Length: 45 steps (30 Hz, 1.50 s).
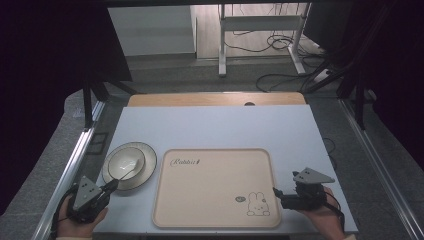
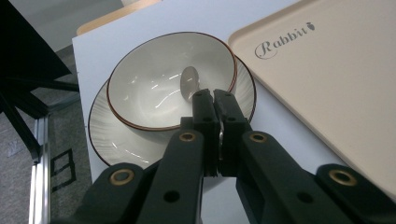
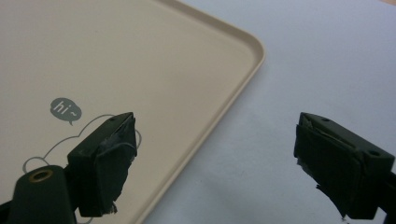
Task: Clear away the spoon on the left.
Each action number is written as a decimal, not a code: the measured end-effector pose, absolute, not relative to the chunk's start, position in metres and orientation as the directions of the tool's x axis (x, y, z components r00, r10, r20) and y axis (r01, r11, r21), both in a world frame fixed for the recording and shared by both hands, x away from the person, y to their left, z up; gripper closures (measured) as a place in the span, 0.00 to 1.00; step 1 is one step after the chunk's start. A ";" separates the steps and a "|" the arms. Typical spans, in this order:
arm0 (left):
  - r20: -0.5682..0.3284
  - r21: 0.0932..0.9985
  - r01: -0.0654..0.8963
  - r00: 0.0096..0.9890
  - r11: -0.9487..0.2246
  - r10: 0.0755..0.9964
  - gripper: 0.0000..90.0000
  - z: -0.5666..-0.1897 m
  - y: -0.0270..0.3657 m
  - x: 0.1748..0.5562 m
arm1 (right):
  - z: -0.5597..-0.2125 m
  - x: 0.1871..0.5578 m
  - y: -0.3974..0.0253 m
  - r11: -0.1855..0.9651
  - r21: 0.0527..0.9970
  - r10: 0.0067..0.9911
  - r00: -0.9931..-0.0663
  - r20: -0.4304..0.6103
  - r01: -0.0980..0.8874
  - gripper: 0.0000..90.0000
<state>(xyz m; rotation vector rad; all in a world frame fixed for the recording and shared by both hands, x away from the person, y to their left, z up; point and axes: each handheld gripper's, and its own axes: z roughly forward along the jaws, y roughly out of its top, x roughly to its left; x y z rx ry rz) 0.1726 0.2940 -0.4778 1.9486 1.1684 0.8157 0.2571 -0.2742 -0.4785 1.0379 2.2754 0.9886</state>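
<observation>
Overhead forward-down view; two close gripper views sharing the tray (image 1: 215,187).

Evenly lit from above on the pale surface (image 1: 215,125); dark vignette at far left and right corners; soft glare streaks inside the bowl (image 2: 163,84); nearest jaws slightly blurred; faint shadows beside the tray (image 1: 215,185); mild softness overall.

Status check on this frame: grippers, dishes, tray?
Left gripper shut on spoon in bowl. Right gripper open, straddling tray edge. Bowl on plate.
</observation>
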 end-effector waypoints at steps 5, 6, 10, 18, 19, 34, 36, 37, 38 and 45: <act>0.160 0.829 0.446 0.389 -0.337 0.907 0.99 -0.475 0.294 0.172 | -0.479 0.257 -0.274 0.459 0.761 0.782 -0.616 -0.100 0.459 0.15; 0.160 0.829 0.446 0.389 -0.337 0.907 1.00 -0.475 0.294 0.172 | -0.479 0.257 -0.274 0.459 0.761 0.782 -0.616 -0.100 0.459 0.15; 0.160 0.838 0.436 0.379 -0.328 0.912 0.99 -0.471 0.296 0.170 | -0.479 0.257 -0.274 0.459 0.760 0.781 -0.616 -0.099 0.460 0.15; 0.166 0.850 0.416 0.371 -0.323 0.914 0.99 -0.465 0.296 0.168 | -0.479 0.257 -0.274 0.460 0.762 0.779 -0.619 -0.101 0.456 0.15; 0.167 0.851 0.414 0.370 -0.323 0.914 0.99 -0.464 0.296 0.168 | -0.478 0.257 -0.274 0.460 0.762 0.779 -0.619 -0.101 0.455 0.15; 0.173 0.869 0.383 0.360 -0.314 0.917 0.99 -0.454 0.296 0.165 | -0.478 0.257 -0.274 0.459 0.766 0.780 -0.617 -0.104 0.450 0.15; 0.173 0.870 0.381 0.361 -0.314 0.916 0.99 -0.454 0.296 0.164 | -0.478 0.256 -0.274 0.458 0.766 0.780 -0.617 -0.103 0.451 0.15; 0.172 0.871 0.379 0.361 -0.313 0.916 0.99 -0.453 0.295 0.164 | -0.478 0.256 -0.274 0.460 0.766 0.779 -0.618 -0.106 0.450 0.15; 0.172 0.872 0.376 0.363 -0.313 0.916 0.99 -0.453 0.295 0.164 | -0.478 0.256 -0.274 0.460 0.766 0.779 -0.618 -0.105 0.449 0.15; 0.175 0.879 0.361 0.364 -0.312 0.915 0.99 -0.448 0.293 0.162 | -0.478 0.256 -0.275 0.459 0.768 0.780 -0.617 -0.107 0.447 0.15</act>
